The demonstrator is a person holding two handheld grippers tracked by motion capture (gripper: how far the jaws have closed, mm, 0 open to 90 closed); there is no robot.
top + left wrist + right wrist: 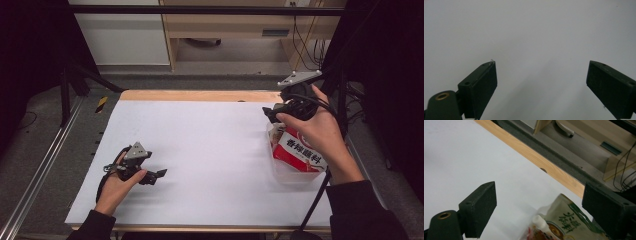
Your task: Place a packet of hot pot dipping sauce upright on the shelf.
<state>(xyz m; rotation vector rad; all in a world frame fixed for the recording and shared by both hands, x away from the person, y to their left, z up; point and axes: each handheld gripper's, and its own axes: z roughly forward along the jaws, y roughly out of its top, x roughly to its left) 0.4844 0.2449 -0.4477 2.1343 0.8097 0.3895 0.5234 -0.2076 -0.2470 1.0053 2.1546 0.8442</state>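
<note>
A red and white sauce pouch (299,152) with printed characters stands in a clear plastic bin (285,176) at the table's right side. In the right gripper view the pouch's top (564,222) and its white spout (541,223) lie just below the jaws. My right gripper (270,113) hovers over the bin's far end, open with nothing between its jaws (537,207). My left gripper (159,174) rests low at the near left of the white table sheet (200,145), open and empty (541,82), facing bare white surface.
A wooden table edge (200,95) runs along the far side, with a grey floor strip and wooden furniture (235,25) behind it. Metal frame rails (40,165) flank the left side. Cables (310,45) hang at the back right.
</note>
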